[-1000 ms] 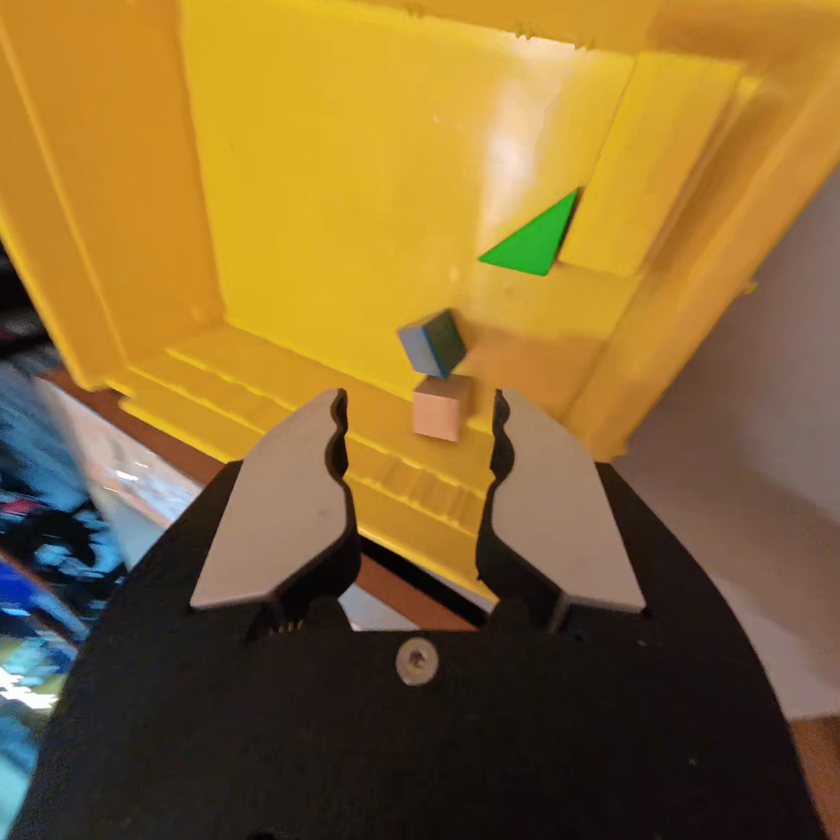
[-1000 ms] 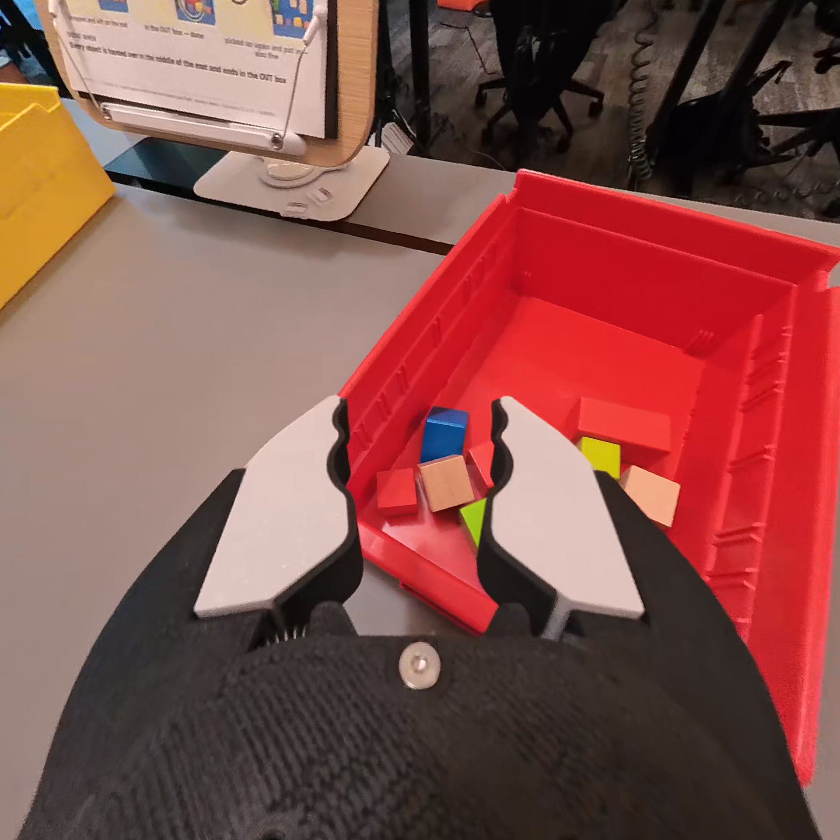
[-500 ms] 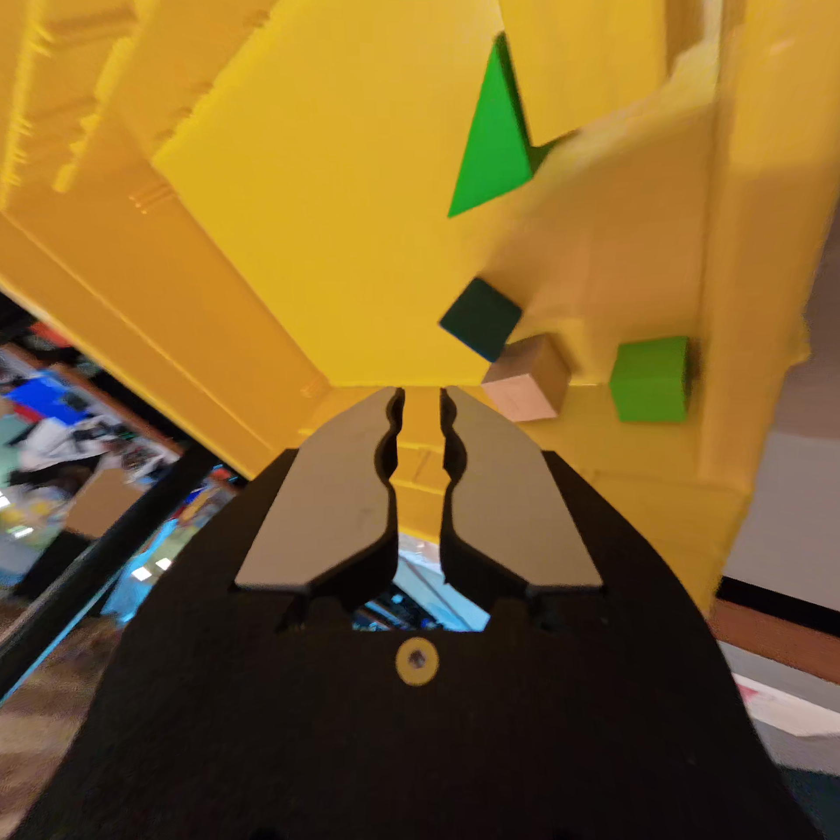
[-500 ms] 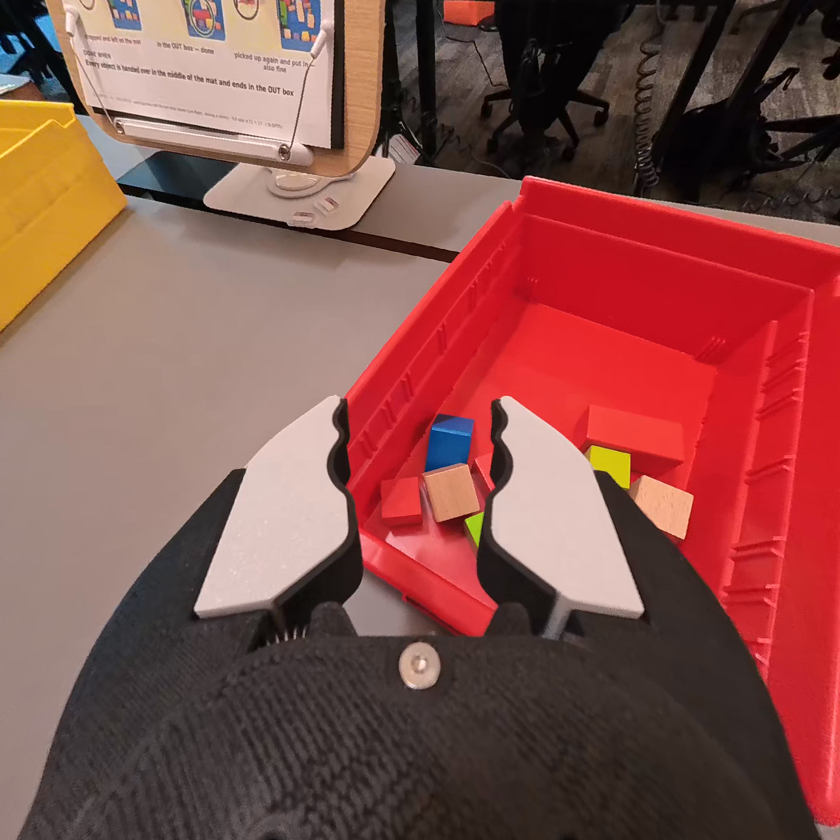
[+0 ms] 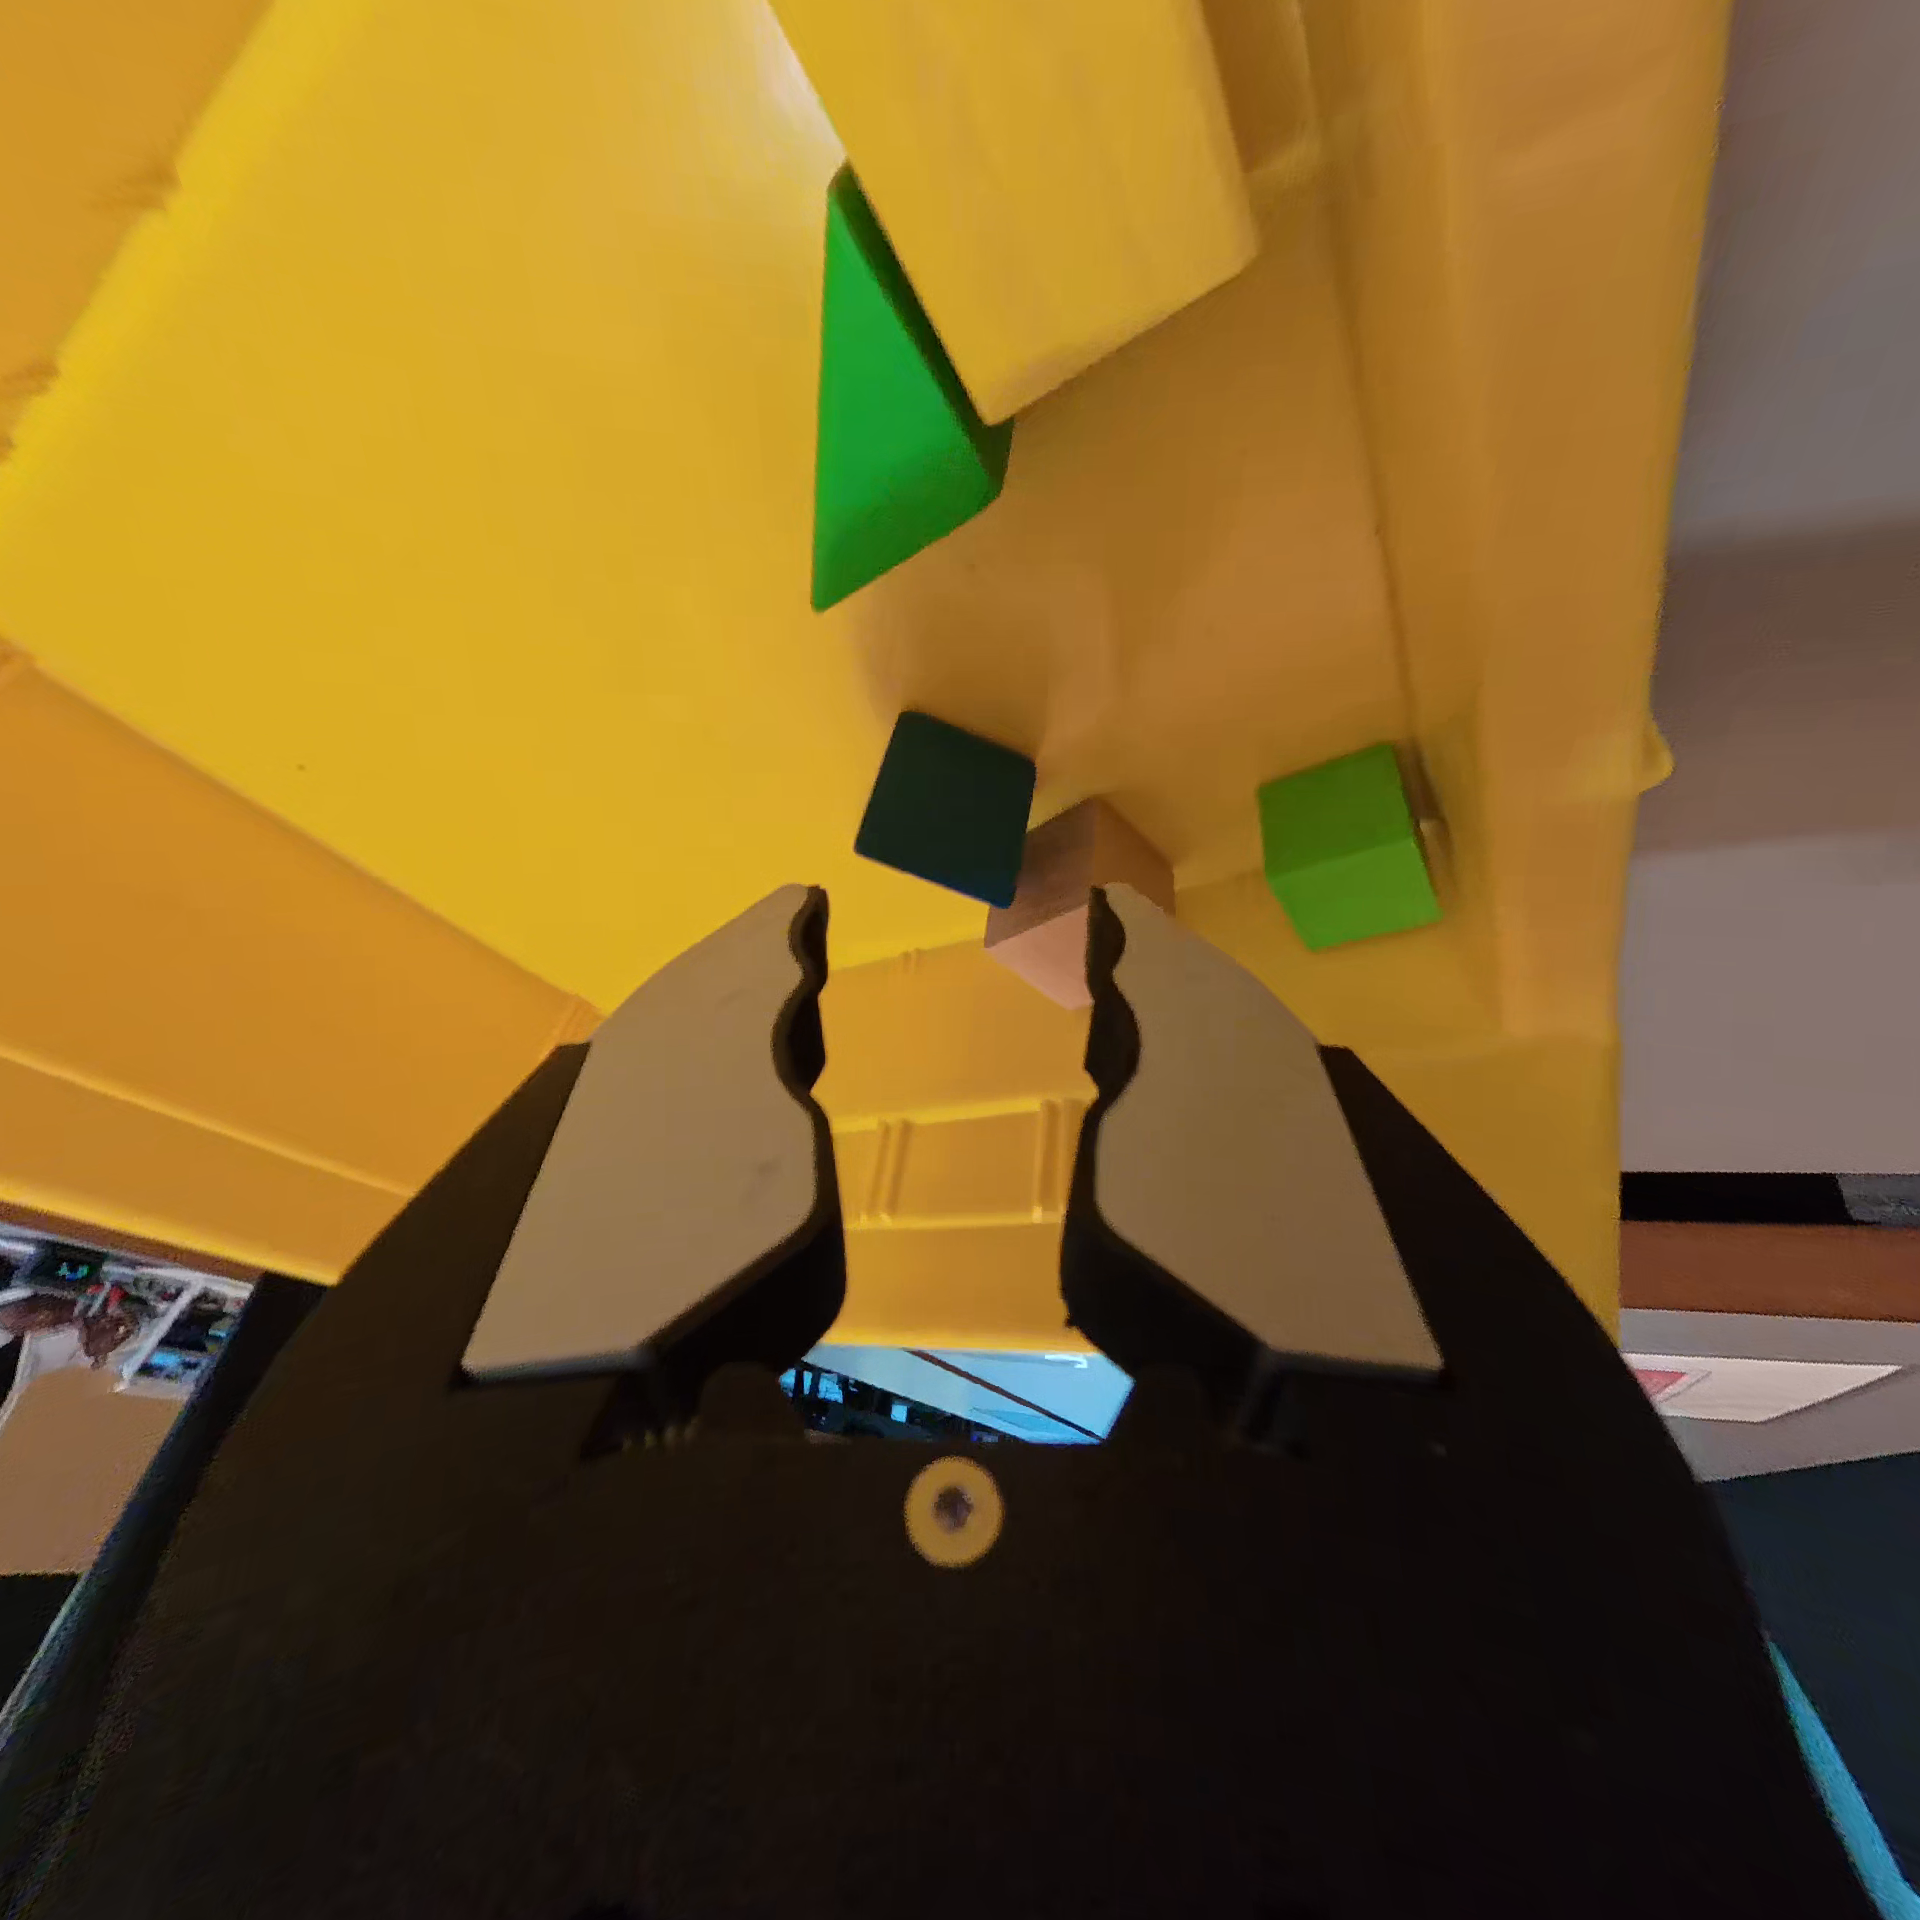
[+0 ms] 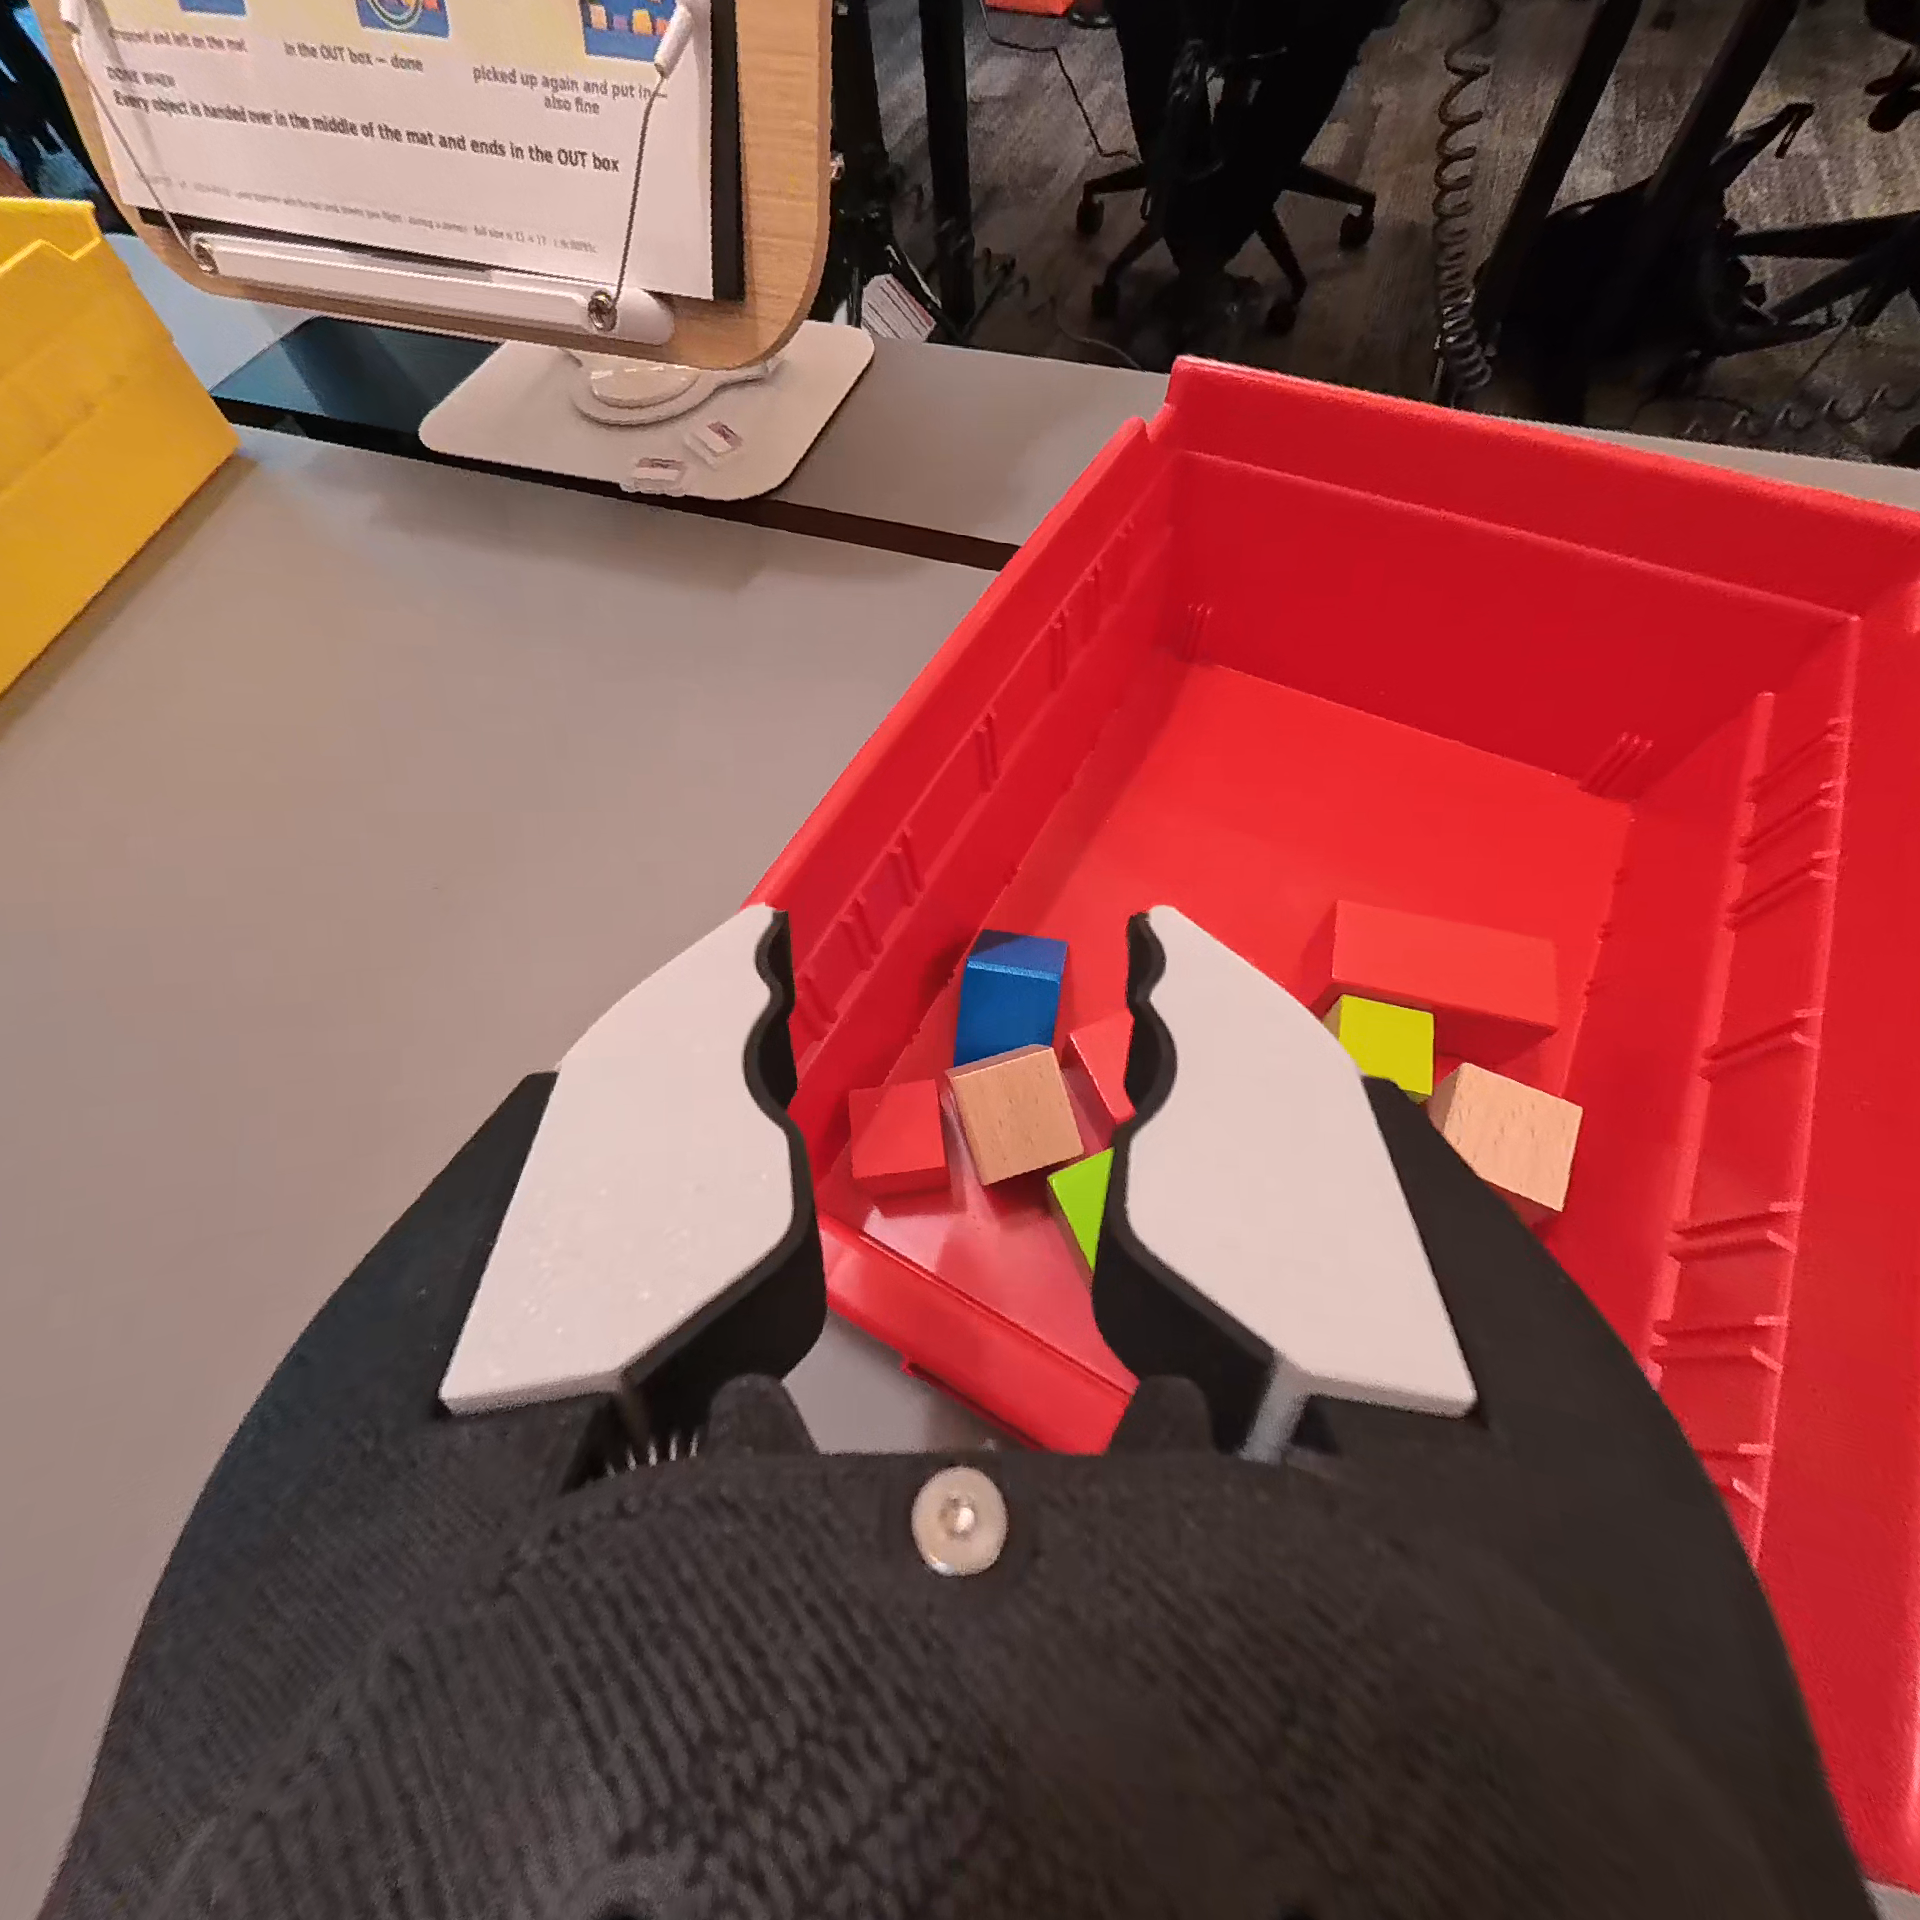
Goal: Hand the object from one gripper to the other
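In the left wrist view my left gripper is open and empty over the yellow bin. Just beyond its fingertips lie a dark blue cube and a plain wooden cube; the wooden cube sits close to the right fingertip but not between the pads. A green cube, a green triangular block and a flat yellow block lie farther in. In the right wrist view my right gripper is open and empty above the near left corner of the red bin.
The red bin holds a blue block, a wooden cube, a small red cube, a green wedge, a flat red block and others. The yellow bin and a sign stand stand on the grey table. One gripper's finger ends stand about 65 centimeters off the other's.
My left gripper turned and moved closer over the yellow bin; its jaws narrowed on nothing half a second ago and have opened again. My right gripper barely shifted and stayed open.
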The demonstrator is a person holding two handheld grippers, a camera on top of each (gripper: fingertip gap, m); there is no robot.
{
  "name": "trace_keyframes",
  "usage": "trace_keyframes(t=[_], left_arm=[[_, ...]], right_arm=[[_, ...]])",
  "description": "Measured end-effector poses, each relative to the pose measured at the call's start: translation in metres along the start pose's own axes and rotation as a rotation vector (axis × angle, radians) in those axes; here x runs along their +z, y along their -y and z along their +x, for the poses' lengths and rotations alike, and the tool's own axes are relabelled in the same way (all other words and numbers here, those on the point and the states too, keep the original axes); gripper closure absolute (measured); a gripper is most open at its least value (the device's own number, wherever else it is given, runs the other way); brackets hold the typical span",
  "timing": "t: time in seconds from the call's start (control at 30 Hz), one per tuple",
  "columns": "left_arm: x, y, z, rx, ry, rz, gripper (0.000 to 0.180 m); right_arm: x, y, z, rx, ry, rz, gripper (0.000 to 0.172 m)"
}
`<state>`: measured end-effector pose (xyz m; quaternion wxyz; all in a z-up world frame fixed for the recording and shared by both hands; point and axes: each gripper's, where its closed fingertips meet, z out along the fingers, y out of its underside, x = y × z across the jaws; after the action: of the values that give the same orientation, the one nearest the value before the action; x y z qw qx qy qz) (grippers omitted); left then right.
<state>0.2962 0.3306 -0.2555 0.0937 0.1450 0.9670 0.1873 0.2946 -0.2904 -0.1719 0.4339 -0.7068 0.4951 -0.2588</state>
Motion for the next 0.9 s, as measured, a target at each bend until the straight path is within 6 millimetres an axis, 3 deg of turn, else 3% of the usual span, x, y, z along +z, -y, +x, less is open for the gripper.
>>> trace_keyframes(t=[0.33,0.43,0.63,0.77,0.9], left_arm=[[0.018,0.001,0.004,0.074,-0.052,-0.033,0.132],[0.019,0.006,0.001,0.073,-0.050,-0.010,0.146],[0.017,0.004,0.002,0.016,-0.074,-0.037,0.147],[-0.008,0.011,-0.014,-0.199,0.018,0.087,0.147],[-0.070,0.026,-0.037,-0.564,0.147,0.451,0.147]], right_arm=[[0.003,-0.005,0.004,0.007,-0.008,-0.017,0.109],[0.004,-0.006,0.003,0.006,-0.006,-0.019,0.109],[0.005,-0.007,0.004,0.011,-0.004,-0.020,0.109],[0.003,-0.002,-0.001,0.002,0.007,-0.008,0.109],[0.002,0.009,-0.019,-0.018,0.057,0.032,0.110]])
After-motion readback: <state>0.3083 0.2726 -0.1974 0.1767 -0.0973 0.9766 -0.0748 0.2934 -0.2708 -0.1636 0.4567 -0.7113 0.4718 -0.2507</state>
